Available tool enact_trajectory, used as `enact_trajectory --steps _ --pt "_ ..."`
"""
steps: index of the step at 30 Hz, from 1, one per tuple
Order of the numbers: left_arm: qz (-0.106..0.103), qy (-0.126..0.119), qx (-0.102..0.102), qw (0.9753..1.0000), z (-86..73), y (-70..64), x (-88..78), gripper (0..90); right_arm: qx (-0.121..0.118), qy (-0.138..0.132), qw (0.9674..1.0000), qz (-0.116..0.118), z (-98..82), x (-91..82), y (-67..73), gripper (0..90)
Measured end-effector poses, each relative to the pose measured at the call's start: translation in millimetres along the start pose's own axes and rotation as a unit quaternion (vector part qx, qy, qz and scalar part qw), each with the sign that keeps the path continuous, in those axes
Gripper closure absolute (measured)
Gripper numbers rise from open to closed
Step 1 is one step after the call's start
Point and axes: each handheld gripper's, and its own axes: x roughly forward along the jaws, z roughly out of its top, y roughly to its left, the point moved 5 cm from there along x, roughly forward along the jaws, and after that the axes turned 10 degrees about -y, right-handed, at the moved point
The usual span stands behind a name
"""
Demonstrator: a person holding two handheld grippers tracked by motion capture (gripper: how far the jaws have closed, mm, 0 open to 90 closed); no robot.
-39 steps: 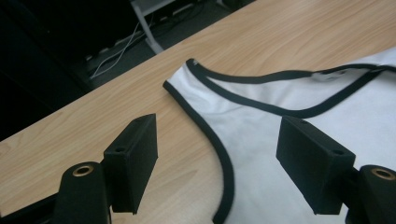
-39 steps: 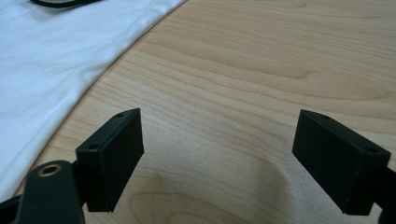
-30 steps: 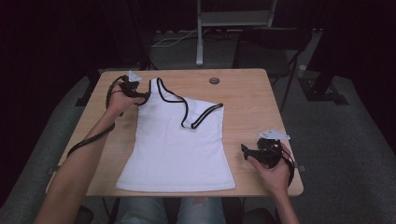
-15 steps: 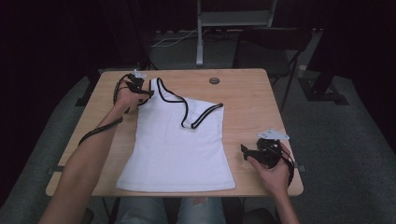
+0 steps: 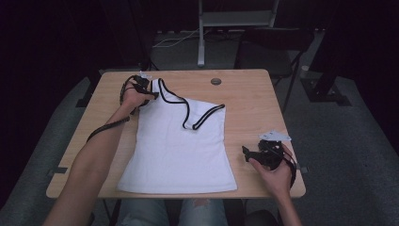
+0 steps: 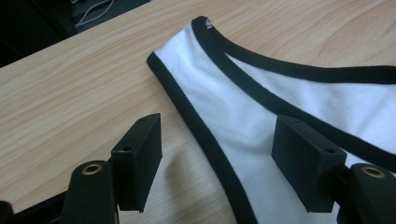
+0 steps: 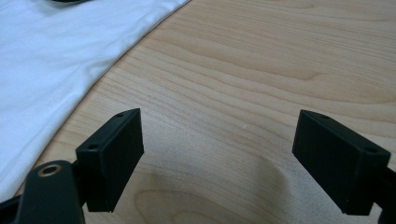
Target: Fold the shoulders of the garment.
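High view first: a white sleeveless cotton top with black trim (image 5: pixel 181 141) lies flat on the pale wooden table (image 5: pixel 244 101), hem toward the person, one shoulder strap folded down across the chest. The left gripper (image 5: pixel 147 89) sits at the far left shoulder strap, low over the table, its cable looping back along the forearm. The right gripper (image 5: pixel 251 155) rests near the table's front right edge, just beside the top's hem corner but apart from it. A small dark round disc (image 5: pixel 216 81) lies on the wood beyond the top.

Left gripper view: the jaws have just been closing a little, yet they stand wide apart, straddling the black-edged strap (image 6: pixel 205 135); one jaw is over bare wood, the other over white cloth, and neither pad presses on the fabric.

Right gripper view: the jaws gape wide over bare wood grain, nothing between them, with the white cloth's edge (image 7: pixel 60 70) off to one side.
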Motion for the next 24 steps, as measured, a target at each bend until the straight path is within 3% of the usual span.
enact_trajectory --steps 4,10,14,16,20,24 --pt "-0.009 -0.005 -0.005 0.9999 0.8 -1.6 1.9 38.8 -0.001 0.001 1.0000 0.001 -0.1 -0.1 0.5 15.9" --pt "-0.051 -0.013 -0.058 0.9969 -1.2 -2.9 1.8 61.3 -0.002 0.003 1.0000 0.002 -0.3 0.3 0.7 15.9" --pt "-0.061 0.000 -0.053 0.9967 1.8 -7.4 1.5 75.4 -0.002 0.005 1.0000 0.003 -0.5 0.4 1.0 15.9" --pt "-0.060 0.010 -0.056 0.9966 3.8 -9.5 1.7 80.1 0.001 0.007 1.0000 0.003 -0.6 0.7 0.8 15.9" --pt "-0.058 0.025 -0.043 0.9971 7.1 -14.2 1.3 85.7 0.000 0.005 1.0000 0.004 -0.6 0.3 0.8 15.9" --pt "-0.058 0.006 -0.056 0.9968 7.4 -15.0 -2.9 86.0 0.003 0.004 1.0000 0.005 -0.6 0.0 0.3 15.9"
